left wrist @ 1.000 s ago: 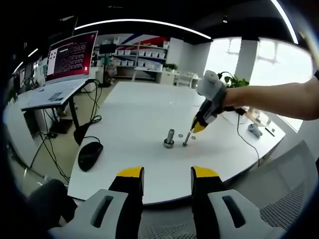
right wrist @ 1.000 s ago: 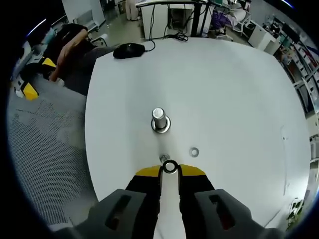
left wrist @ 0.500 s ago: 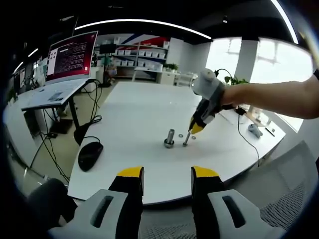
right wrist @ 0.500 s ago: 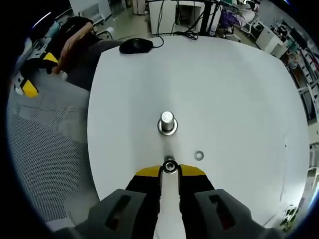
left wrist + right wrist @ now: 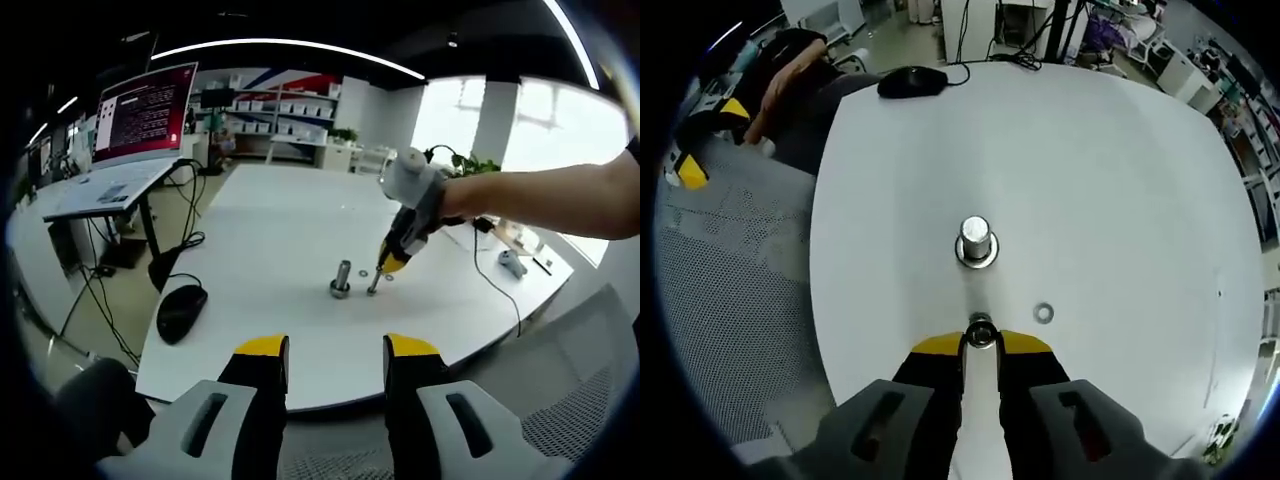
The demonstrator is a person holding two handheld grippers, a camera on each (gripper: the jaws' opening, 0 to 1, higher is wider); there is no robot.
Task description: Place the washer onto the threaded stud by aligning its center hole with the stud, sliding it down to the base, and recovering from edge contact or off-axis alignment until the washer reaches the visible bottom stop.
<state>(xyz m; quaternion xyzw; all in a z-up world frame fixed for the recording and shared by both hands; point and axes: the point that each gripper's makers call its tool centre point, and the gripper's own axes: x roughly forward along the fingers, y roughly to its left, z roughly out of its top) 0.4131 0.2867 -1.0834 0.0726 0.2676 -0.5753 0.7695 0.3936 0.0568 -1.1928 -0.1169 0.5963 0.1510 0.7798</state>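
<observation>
Table (image 5: 1120,180), white and broad, carries everything, and the stud (image 5: 976,240) stands near its middle as the landmark. The stud is upright, its long axis rising straight off the tabletop from a wider round base, its flat top facing the right gripper view's camera.

In the right gripper view, far left of the stud and off the table edge, the left gripper (image 5: 688,150) shows beside a person's forearm over a mesh chair (image 5: 730,300). Beyond the stud, near the far edge, lies a mouse (image 5: 912,81). Just short of the stud, the right gripper (image 5: 981,341) has its yellow tips pressed together on a washer (image 5: 981,331), which sits between them with its hole roughly facing the camera, apart from the stud. A second washer (image 5: 1044,313) lies flat to the stud's right.

In the left gripper view, the mouse (image 5: 181,310) lies left of the stud (image 5: 341,278); the right gripper (image 5: 385,268) points down just to the stud's right. The left gripper (image 5: 337,352) hangs before the table edge, jaws parted, holding nothing.
</observation>
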